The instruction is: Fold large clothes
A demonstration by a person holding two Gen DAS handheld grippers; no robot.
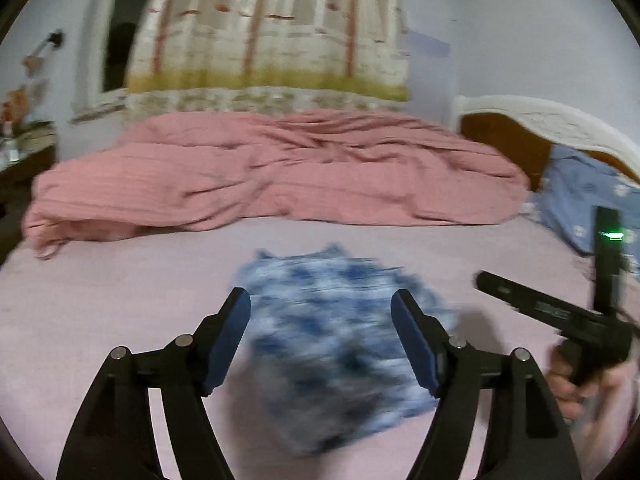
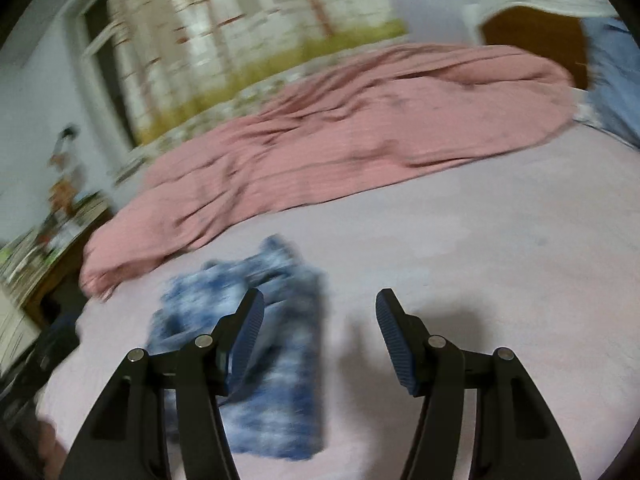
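A folded blue-and-white tie-dye garment [image 1: 340, 340] lies on the pale pink bed sheet [image 1: 120, 320]. My left gripper [image 1: 320, 332] is open and empty, held above the garment with it showing between the fingers. In the right wrist view the garment [image 2: 280, 380] lies left of centre, partly behind the left finger. My right gripper [image 2: 320, 340] is open and empty above the sheet [image 2: 480, 260], just right of the garment. The right gripper's body also shows in the left wrist view [image 1: 560, 312], held in a hand at the right. Both views are motion-blurred.
A crumpled pink blanket [image 1: 260, 172] lies across the far side of the bed. A blue patterned pillow [image 1: 588, 200] leans on the white headboard [image 1: 540, 116] at right. A curtained window [image 1: 260, 28] is behind. A cluttered side table [image 2: 48, 240] stands at left.
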